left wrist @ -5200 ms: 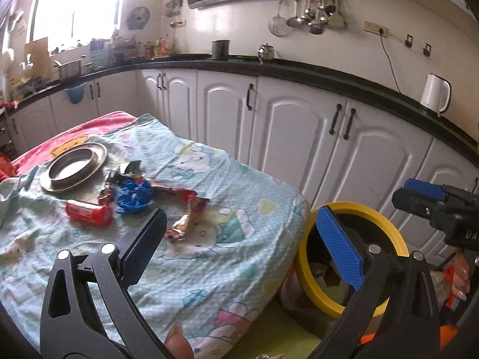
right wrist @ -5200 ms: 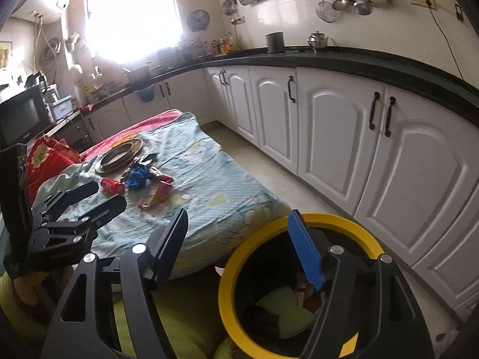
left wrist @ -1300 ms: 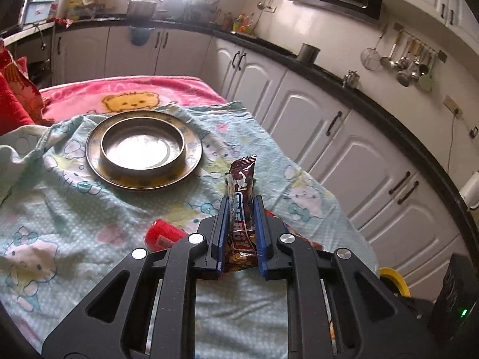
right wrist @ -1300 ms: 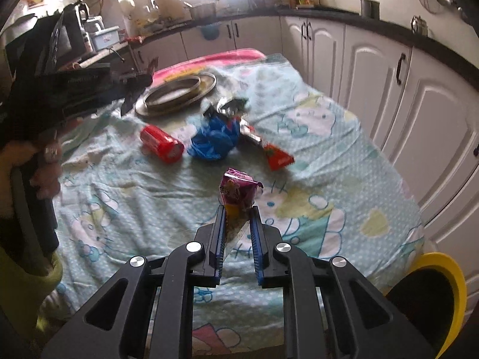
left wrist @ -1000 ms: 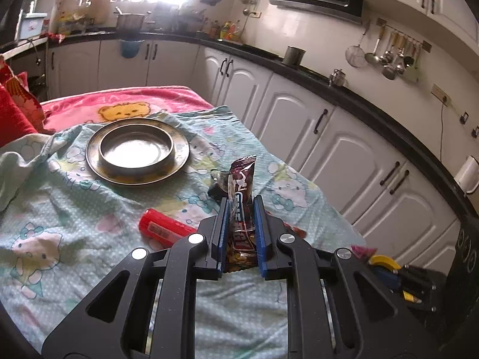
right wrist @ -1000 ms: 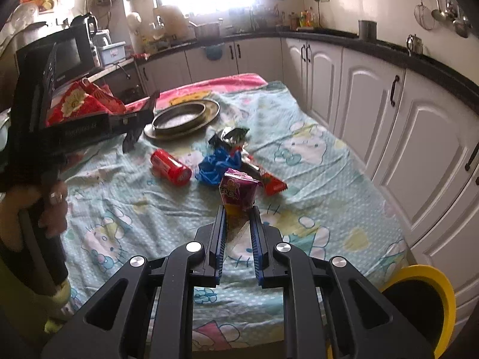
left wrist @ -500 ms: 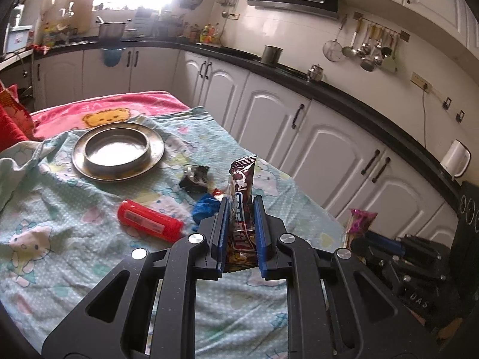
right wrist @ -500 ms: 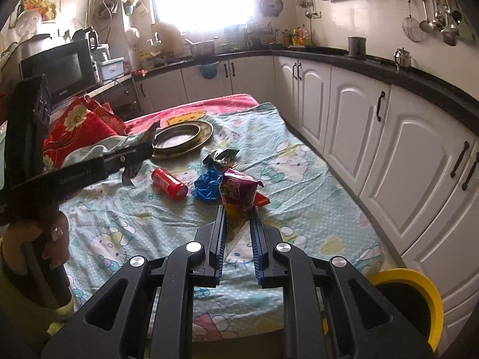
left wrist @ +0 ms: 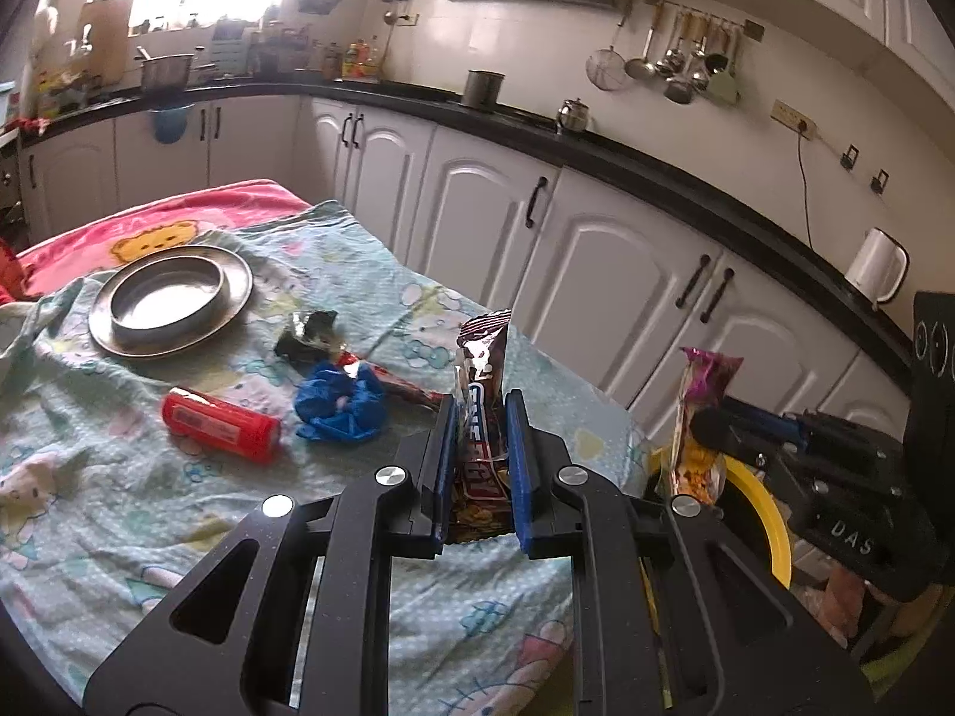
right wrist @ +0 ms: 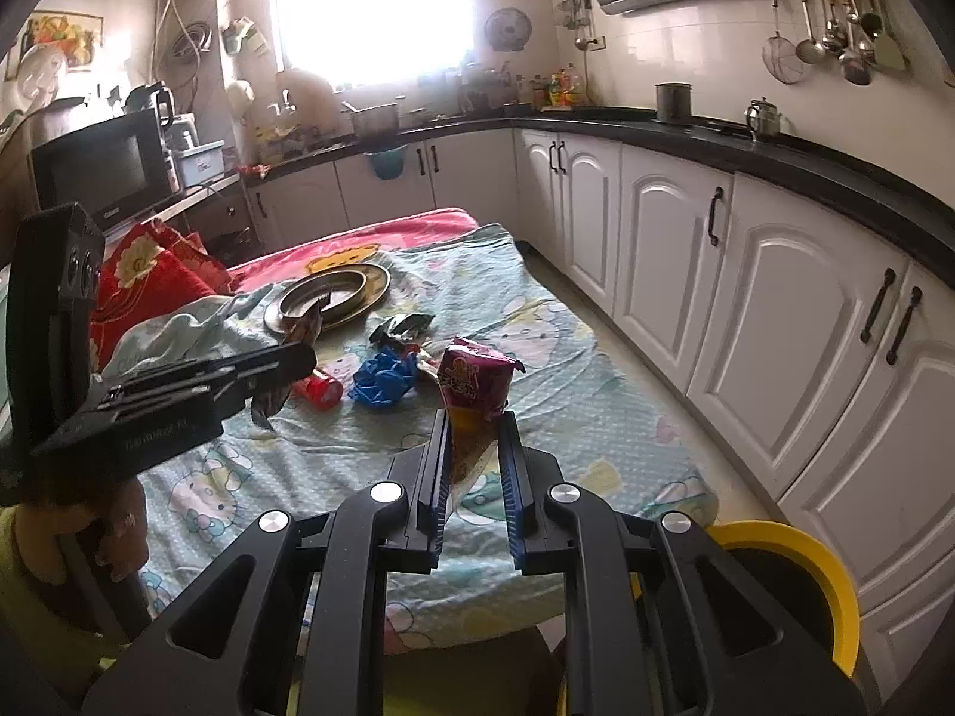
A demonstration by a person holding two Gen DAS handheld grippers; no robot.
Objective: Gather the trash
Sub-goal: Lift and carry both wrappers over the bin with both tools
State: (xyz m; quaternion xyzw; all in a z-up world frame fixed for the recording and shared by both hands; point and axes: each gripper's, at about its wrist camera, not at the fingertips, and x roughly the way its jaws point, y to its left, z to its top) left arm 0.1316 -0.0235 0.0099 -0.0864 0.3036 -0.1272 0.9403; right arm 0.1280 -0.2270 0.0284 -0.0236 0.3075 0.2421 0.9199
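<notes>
My left gripper (left wrist: 482, 417) is shut on a brown snack wrapper (left wrist: 480, 358), held upright above the table's near edge. My right gripper (right wrist: 473, 429) is shut on a pink snack packet (right wrist: 471, 385); the packet also shows in the left wrist view (left wrist: 701, 411), just above the yellow-rimmed trash bin (left wrist: 770, 531). The bin's rim is at the lower right of the right wrist view (right wrist: 806, 561). On the table lie a red tube (left wrist: 221, 425), a blue crumpled wrapper (left wrist: 340, 409), a red wrapper (left wrist: 406, 391) and a dark crumpled wrapper (left wrist: 307, 328).
The table is covered by a light-blue cartoon cloth (left wrist: 119, 507). A metal plate with a bowl (left wrist: 170, 298) stands at its far left. White cabinets (left wrist: 597, 274) under a black counter run along the right. A red cushion (right wrist: 149, 280) lies at the far left.
Both grippers have pulled back from the table toward the bin with their wrappers held. The pink packet has come over the yellow bin's rim.
</notes>
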